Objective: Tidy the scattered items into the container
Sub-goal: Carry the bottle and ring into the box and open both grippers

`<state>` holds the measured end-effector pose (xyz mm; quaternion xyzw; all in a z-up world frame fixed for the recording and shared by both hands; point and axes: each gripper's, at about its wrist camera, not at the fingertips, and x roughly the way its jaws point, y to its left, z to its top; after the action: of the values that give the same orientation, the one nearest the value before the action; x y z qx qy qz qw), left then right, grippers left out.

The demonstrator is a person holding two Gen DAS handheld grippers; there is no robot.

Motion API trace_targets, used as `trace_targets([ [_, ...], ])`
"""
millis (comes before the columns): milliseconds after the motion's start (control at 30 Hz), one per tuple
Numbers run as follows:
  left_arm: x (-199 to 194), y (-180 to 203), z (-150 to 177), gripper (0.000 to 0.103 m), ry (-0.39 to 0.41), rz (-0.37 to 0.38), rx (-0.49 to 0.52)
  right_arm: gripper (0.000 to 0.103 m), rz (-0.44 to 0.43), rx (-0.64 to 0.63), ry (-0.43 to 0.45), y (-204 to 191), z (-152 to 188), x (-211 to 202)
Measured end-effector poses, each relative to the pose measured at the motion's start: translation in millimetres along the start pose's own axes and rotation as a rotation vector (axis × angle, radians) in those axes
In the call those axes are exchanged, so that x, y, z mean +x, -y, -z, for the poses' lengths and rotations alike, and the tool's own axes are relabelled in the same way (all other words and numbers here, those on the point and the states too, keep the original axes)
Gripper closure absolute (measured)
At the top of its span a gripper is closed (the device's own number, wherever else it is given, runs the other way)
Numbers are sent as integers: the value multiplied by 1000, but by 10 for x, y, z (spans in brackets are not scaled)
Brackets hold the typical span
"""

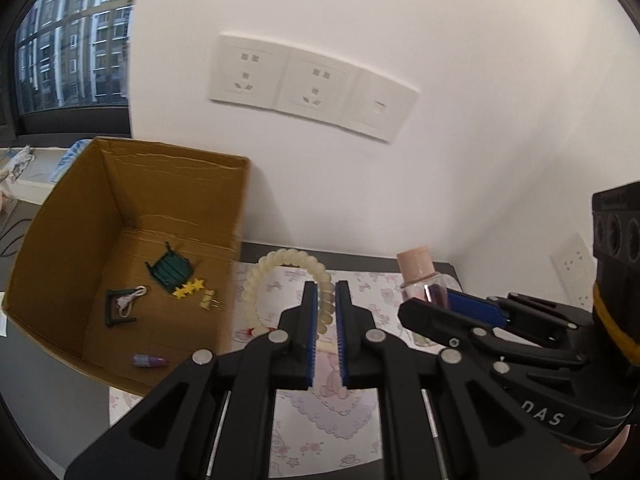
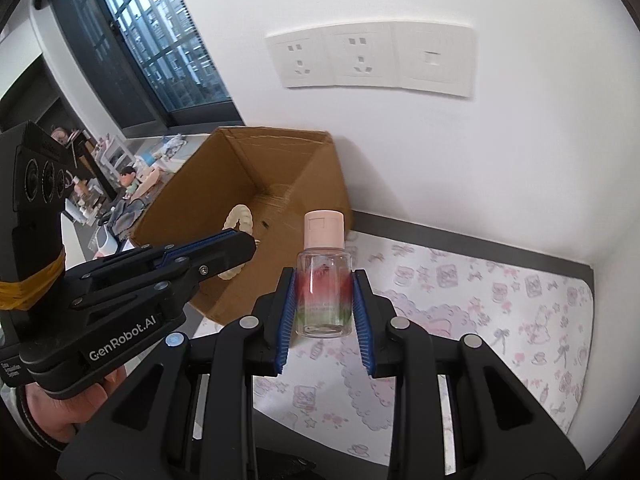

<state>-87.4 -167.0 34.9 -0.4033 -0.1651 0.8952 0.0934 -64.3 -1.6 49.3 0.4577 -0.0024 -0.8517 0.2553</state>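
The left gripper (image 1: 326, 296) was clamped on a cream beaded headband (image 1: 316, 270), its blue pads pinching one side of the arc, which curved up and away ahead of the fingertips, above the patterned mat (image 1: 320, 412). To the left of that tool stood the open cardboard box (image 1: 132, 208), and only the left wrist view looked down onto its floor: a dark green comb-like clip (image 1: 171, 271), a yellow star clip (image 1: 189, 288), a small dark frame with a white cord (image 1: 120, 306), a pale bow clip (image 1: 209, 299) and a little purple tube (image 1: 149, 360) lay there. The right gripper (image 2: 323, 280) was closed on a clear small bottle (image 2: 324, 292) with a pink cap, held upright between the pads, with red and green print showing through its wall. In the left wrist view that bottle showed only partly, to the right of the left tool, behind the right gripper's fingers. The right wrist view showed what the other could not: the person's left hand (image 2: 76, 404) under the left gripper's body, the headband reaching over the box's near rim, and a cluttered shelf by the window (image 2: 160, 40) beyond the box. Both views showed the white wall sockets (image 2: 372, 58) above.
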Motion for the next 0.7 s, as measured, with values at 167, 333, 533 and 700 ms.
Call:
trace_targets([
  [167, -80, -261, -53, 94, 19, -23, -26, 75, -24, -40, -5, -259, -154, 159],
  [333, -140, -546, -87, 94, 30, -37, -72, 75, -42, -70, -23, -502, -273, 351],
  [533, -130, -902, -131, 94, 28, -62, -123, 75, -54, -95, -54, -711, -398, 601],
  [700, -65, -1200, -169, 94, 23, -64, -168, 75, -58, -116, -96, -869, -502, 861],
])
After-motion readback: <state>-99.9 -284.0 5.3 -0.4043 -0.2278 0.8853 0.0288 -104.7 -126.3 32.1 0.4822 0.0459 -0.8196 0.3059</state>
